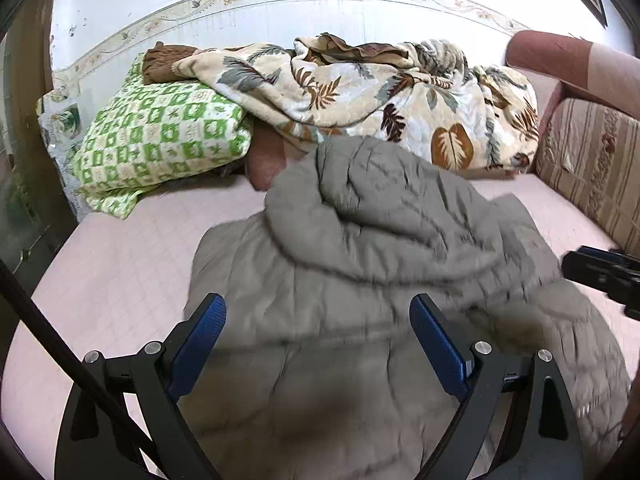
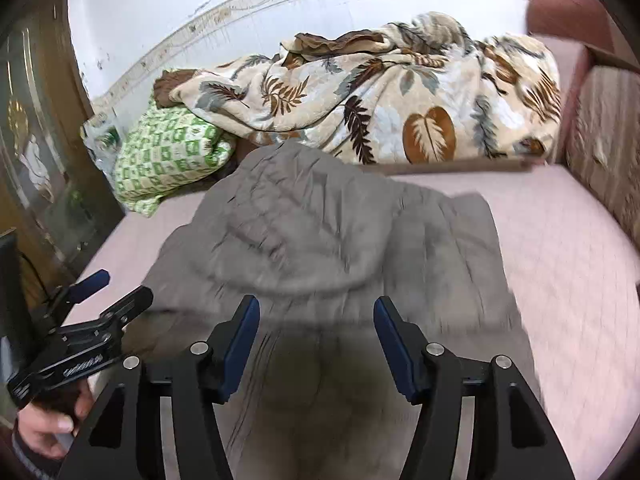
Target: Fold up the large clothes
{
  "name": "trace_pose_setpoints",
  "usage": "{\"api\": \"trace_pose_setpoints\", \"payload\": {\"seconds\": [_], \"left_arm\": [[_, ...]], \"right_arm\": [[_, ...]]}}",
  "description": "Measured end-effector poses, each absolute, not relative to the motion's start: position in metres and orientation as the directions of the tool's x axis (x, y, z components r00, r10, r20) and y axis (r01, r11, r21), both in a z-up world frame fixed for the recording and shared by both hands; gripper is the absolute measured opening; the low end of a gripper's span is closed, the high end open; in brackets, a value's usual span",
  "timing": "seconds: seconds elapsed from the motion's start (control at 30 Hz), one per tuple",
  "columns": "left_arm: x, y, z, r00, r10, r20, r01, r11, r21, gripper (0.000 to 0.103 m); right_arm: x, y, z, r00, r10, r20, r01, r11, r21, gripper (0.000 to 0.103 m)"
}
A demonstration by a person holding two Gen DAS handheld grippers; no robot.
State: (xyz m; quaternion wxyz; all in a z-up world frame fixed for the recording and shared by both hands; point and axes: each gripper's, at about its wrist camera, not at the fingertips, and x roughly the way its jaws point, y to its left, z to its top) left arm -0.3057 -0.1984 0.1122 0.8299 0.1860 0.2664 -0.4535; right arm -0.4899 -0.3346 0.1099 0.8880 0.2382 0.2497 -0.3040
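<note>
My left gripper point(image 1: 318, 320) fills the bottom of its own view, jaws spread wide, blue pads facing each other with nothing between them. My right gripper point(image 2: 316, 320) sits the same way in its view, jaws apart and empty. At the lower left of the right view my left hand point(image 2: 48, 426) grips the left gripper's handle.
</note>
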Motion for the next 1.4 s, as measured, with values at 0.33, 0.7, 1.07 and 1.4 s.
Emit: {"api": "trace_pose_setpoints", "payload": {"seconds": [0.33, 0.7, 1.07, 1.4], "left_arm": [[-0.374, -0.101, 0.088, 0.476, -0.597, -0.646, 0.821, 0.565, 0.083, 0.093], [-0.402, -0.031, 0.053, 0.526, -0.499, -0.688, 0.754, 0.649, 0.105, 0.093], [-0.401, -0.020, 0.027, 0.501, -0.451, -0.739, 0.745, 0.660, 0.102, 0.093], [-0.399, -0.027, 0.015, 0.494, -0.438, -0.751, 0.754, 0.646, 0.118, 0.094]], "right_arm": [[-0.564, -0.237, 0.087, 0.697, -0.402, -0.593, 0.640, 0.722, 0.262, 0.065], [-0.610, -0.190, 0.037, 0.654, -0.391, -0.648, 0.665, 0.705, 0.246, 0.065], [-0.614, -0.183, 0.017, 0.619, -0.383, -0.686, 0.677, 0.702, 0.219, 0.065], [-0.607, -0.184, 0.001, 0.596, -0.363, -0.716, 0.680, 0.703, 0.210, 0.072]]}}
